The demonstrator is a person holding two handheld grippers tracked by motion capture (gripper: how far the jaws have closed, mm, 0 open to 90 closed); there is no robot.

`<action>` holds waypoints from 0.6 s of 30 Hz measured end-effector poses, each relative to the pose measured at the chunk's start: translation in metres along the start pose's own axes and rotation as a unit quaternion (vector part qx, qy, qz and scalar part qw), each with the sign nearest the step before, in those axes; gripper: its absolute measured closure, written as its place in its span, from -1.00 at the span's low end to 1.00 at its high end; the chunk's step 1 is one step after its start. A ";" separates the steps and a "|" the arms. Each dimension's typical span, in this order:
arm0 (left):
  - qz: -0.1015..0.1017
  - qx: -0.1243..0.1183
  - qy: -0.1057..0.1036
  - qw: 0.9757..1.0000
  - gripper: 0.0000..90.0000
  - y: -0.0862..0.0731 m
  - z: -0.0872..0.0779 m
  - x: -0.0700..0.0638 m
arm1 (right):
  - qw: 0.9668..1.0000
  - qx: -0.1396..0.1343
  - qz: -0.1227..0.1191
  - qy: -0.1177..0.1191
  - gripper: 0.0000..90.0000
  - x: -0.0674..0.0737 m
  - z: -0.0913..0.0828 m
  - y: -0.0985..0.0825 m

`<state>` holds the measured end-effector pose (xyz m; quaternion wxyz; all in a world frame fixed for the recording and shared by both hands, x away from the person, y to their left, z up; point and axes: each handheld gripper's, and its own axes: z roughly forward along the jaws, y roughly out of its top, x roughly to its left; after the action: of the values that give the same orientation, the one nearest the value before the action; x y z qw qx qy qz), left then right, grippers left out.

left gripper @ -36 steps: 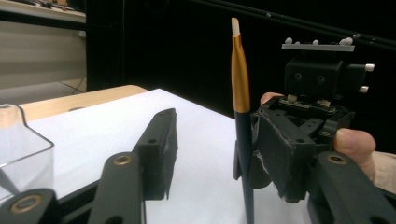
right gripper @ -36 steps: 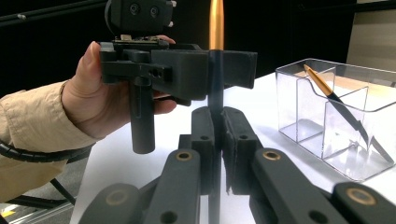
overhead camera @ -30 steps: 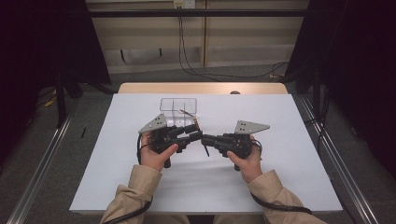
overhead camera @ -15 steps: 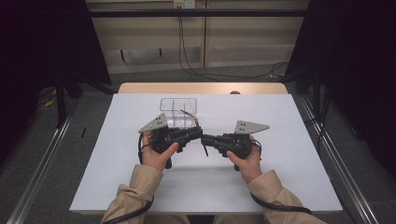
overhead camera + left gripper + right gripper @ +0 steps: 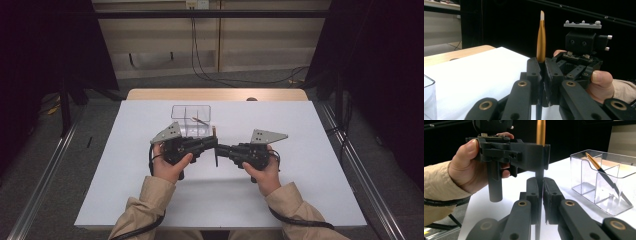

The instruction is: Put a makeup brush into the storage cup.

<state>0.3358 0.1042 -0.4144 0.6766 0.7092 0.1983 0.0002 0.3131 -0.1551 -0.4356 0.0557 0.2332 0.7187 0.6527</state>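
Left gripper (image 5: 212, 145) jaws just closed on upright gold-and-black makeup brush (image 5: 215, 147), right gripper (image 5: 223, 149) clamped on it too, two-handed grip set beside clear organizer (image 5: 190, 113).

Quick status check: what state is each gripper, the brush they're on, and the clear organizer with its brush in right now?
Left gripper: shut on the gold-handled brush, jaws having just closed.
Right gripper: shut on the same brush, lower on its dark part.
Gold-handled brush: upright, white tip up, clamped by both grippers above the table.
Clear organizer: upright on the white table, open-topped.
Second brush: leaning tilted inside the organizer.
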 end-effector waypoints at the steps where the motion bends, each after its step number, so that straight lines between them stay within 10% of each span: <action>1: 0.001 0.001 -0.001 1.000 0.85 0.000 0.000 0.000 | 1.000 -0.001 0.001 0.001 0.87 0.000 0.000 0.000; 18: 0.008 -0.006 0.007 1.000 0.85 0.003 -0.007 0.001 | 0.999 0.011 -0.022 -0.028 0.01 -0.001 -0.008 0.001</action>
<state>0.3361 0.1109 -0.4109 0.6794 0.7066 0.1974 0.0122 0.3115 -0.1627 -0.4341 0.0881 0.2362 0.7289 0.6365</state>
